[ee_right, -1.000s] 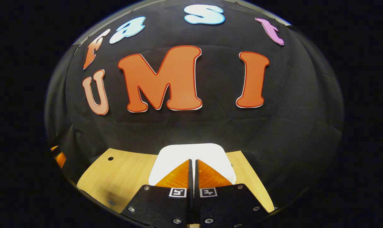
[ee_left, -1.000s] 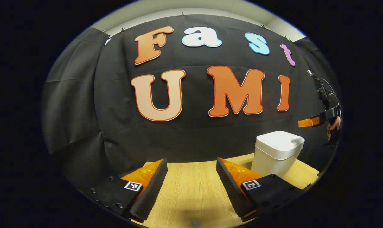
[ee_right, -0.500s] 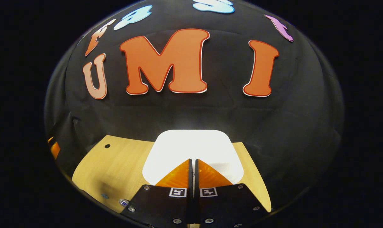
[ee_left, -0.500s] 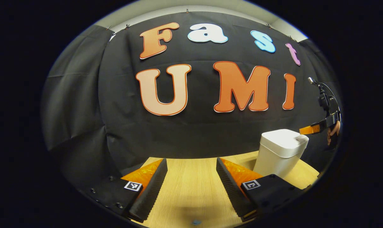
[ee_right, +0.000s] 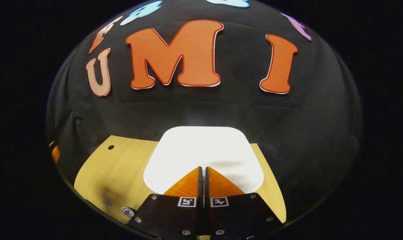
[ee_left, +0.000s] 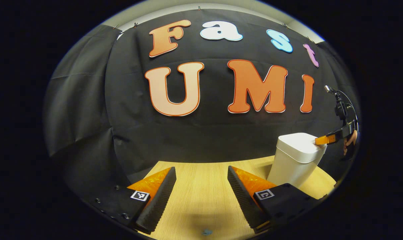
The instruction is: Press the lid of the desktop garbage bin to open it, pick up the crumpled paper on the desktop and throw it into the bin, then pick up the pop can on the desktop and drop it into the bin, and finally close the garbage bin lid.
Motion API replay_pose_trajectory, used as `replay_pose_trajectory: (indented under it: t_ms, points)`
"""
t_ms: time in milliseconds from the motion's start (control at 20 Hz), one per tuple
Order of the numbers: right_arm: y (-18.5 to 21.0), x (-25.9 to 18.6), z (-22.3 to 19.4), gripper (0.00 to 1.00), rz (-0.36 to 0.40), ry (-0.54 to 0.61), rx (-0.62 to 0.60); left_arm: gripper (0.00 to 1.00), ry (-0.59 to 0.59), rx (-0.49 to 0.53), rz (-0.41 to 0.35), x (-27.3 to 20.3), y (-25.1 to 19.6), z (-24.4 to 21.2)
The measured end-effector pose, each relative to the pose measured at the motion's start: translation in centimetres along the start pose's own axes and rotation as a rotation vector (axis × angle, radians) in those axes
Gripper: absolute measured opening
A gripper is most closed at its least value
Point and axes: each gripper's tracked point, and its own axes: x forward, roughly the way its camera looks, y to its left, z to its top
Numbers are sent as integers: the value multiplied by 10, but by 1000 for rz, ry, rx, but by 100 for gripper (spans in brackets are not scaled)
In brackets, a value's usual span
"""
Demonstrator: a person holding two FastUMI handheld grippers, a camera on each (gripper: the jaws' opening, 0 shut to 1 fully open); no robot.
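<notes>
The white desktop bin stands on the wooden table at the right of the left gripper view, its lid down. My right gripper reaches in from the right, held by a hand, with its tip at the lid's near-right edge. In the right gripper view the right gripper is shut with nothing in it, its tips right over the front part of the white lid. My left gripper hovers open above bare tabletop, left of the bin. A small round silvery thing, perhaps the can's top, sits at the lower left.
The light wooden table runs up to the black cloth wall behind the bin. It has a small hole near its far left corner and a bluish spot near the front.
The right gripper has come down onto the bin's lid, which now looks larger under its tips. The left gripper has stayed open and shifted only slightly.
</notes>
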Motion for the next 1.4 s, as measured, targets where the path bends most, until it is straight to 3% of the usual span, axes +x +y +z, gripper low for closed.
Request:
replay_pose_trajectory:
  t_ms: [250,750,1400]
  points:
    - [2,-1,-5,1,3,14,77,99,10,-3,-7,4,-3,-2]
    - [5,-13,2,1,16,-18,83,99,9,16,-25,4,-6,-3]
    - [3,-62,73,1,-36,-340,-13,97,69,-5,-20,6,10,-26]
